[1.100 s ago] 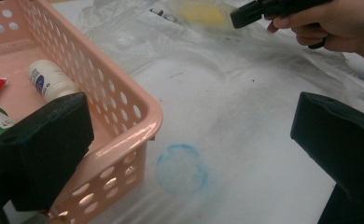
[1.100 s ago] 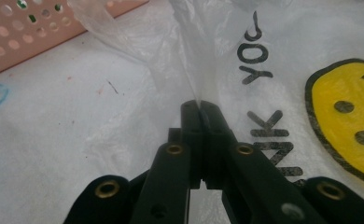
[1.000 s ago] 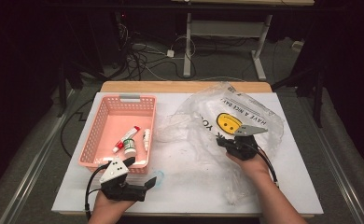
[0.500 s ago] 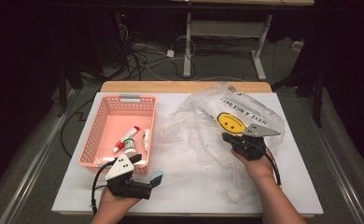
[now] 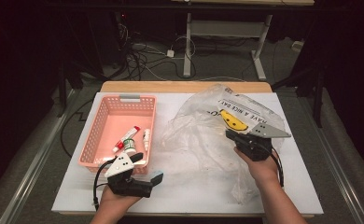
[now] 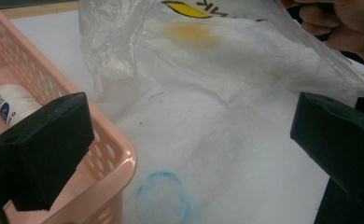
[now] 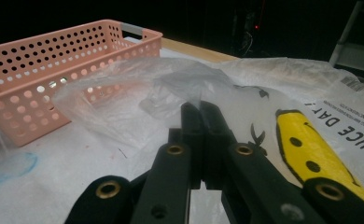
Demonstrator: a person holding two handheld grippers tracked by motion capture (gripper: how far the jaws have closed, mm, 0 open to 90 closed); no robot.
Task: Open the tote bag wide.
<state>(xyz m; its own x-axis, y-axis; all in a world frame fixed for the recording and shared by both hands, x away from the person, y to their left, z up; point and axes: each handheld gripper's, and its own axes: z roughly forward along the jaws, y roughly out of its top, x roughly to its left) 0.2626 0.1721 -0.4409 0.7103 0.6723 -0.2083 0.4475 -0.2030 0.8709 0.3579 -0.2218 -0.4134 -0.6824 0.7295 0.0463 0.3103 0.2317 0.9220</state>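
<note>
A clear plastic bag printed with a yellow smiley face lies crumpled across the right half of the white table top. My right gripper is shut on a fold of the bag's film; in the right gripper view its jaws meet with the film pinched at the tips. My left gripper rests near the front edge beside the pink basket's front corner. It stands open, with bare table between its jaws. The bag lies ahead of it.
The pink basket holds a red-capped tube, a small white bottle and another small container. A blue ring stain marks the table by the basket. Cables and table legs stand on the dark floor beyond.
My right gripper has risen a little with the bag's film in it, lifting that side of the bag. The left gripper has hardly moved.
</note>
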